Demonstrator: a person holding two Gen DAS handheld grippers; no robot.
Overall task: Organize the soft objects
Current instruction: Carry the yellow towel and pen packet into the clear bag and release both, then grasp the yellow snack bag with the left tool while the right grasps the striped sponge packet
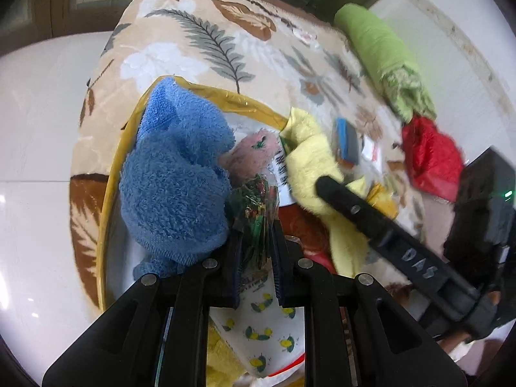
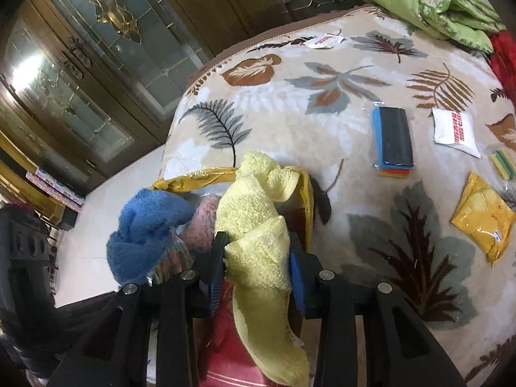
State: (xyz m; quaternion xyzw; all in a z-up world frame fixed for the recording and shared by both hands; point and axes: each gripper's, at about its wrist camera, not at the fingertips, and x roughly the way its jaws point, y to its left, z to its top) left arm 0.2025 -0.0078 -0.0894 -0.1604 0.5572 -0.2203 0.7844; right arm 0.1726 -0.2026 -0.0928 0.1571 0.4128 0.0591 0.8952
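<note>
Left claw: closed on a clear crinkly packet with dark, many-coloured contents, pinched between its two pads above the bag.
Right claw: a yellow towel hangs between its pads; the pads look to be pressing it, though the view is too bunched to be certain the grip is firm.
Yellow towel: draped over the bag's rim, its upper end folded over the gold edge, its lower end trailing toward the camera in the right wrist view.
Bag: clear-sided with a gold-yellow rim, standing on the blanket near its edge, packed with soft things.
Blue towel: fluffy, heaped at the left side of the bag, rising above the rim and touching the packet.
Pink fluffy cloth: inside the bag, between the blue towel and the yellow towel.
Blanket: beige with a grey and brown leaf print, spread under everything.
Sponge pack: blue, dark and coloured layers in clear wrap, lying flat on the blanket, well apart from the bag.
White sachet: red print, just beside the sponge pack.
Yellow packet: flat on the blanket at the right edge.
Green quilt: rolled, at the far corner of the blanket.
Red cloth: crumpled just beside the green quilt.
</note>
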